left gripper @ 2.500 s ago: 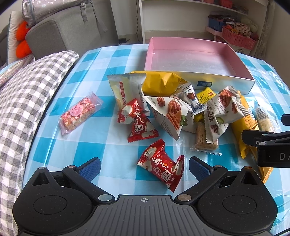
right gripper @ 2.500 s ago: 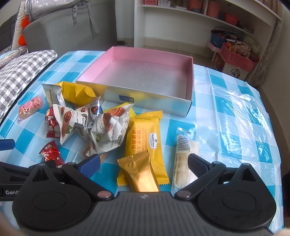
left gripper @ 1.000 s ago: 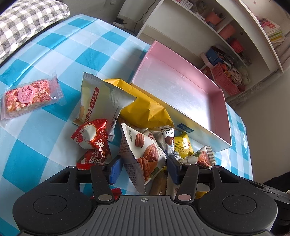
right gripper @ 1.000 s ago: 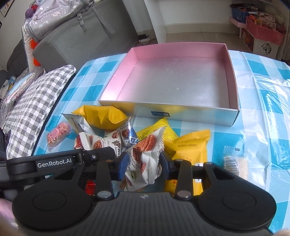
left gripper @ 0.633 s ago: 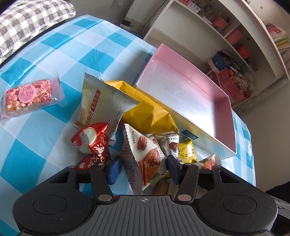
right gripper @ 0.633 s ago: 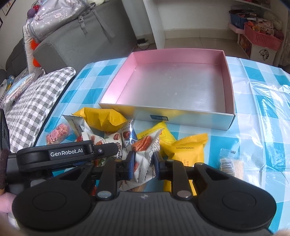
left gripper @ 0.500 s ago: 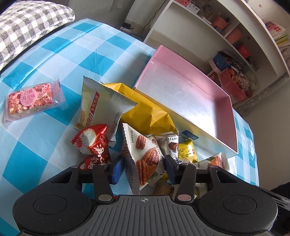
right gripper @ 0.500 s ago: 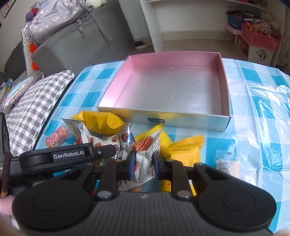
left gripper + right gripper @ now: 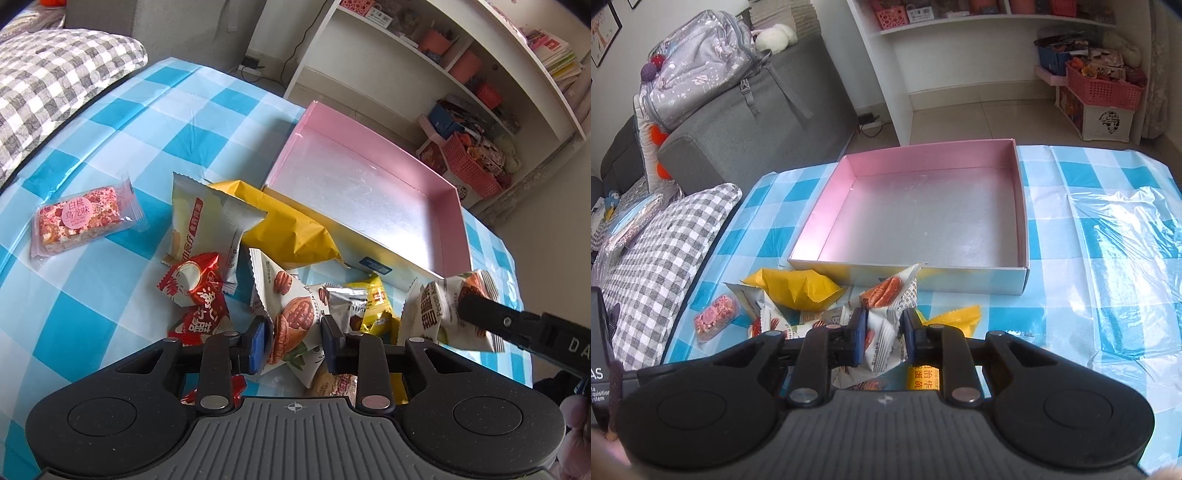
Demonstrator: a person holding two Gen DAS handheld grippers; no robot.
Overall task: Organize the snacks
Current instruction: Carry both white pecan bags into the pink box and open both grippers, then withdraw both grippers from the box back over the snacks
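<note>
While your left gripper (image 9: 294, 339) fingers clench one pecan packet (image 9: 291, 321), your right gripper (image 9: 884, 334) fingers clench another nut packet (image 9: 886, 325), hiding the snacks underneath.

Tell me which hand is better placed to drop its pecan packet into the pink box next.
Right, probably. The right gripper grips its pecan packet just short of the pink box, squarely facing it. The left gripper, clamping its own packet, sits farther back behind the yellow bag.

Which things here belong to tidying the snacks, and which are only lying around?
For the job:
- pink box
- pecan packets
- yellow bag
- red candies
- pink bar

Lying about:
- checked cushion
- backpack
- pink basket
</note>
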